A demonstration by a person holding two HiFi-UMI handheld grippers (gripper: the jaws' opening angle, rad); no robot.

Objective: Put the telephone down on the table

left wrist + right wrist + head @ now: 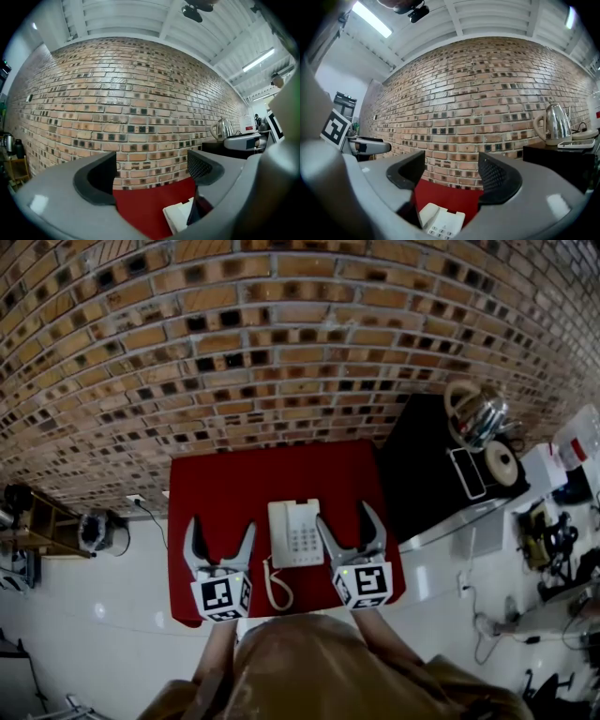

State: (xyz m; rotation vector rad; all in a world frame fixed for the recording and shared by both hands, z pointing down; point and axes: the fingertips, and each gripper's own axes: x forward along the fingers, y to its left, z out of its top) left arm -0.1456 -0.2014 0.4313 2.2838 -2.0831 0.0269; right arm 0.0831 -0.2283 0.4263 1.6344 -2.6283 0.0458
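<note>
The boldest print in sight is the black-and-white square code on the marker cube (222, 596) of the left gripper (220, 527) and on the marker cube (364, 583) of the right gripper (345, 516); it is pattern, not lettering. The keys of the telephone (295, 532) carry marks too small to read, and any maker's name on its case is too small to make out.

The telephone is a white, boxy desk set. Its handset lies along the left side, a grid of pale keys fills the right half, and a white coiled cord (277, 587) loops from its near left corner. It lies flat on the red table (206, 484), between the two grippers and nearer the right one.

Both grippers are released. In the left gripper view the dark pads (96, 180) stand well apart, with only the table and a corner of the telephone (178, 216) below them. In the right gripper view the jaws also stand apart, clasping nothing, and the telephone (440, 224) lies below them.

A steel kettle (478, 413) stands on a black counter (422, 465) right of the table, by the brick wall (281, 334)
</note>
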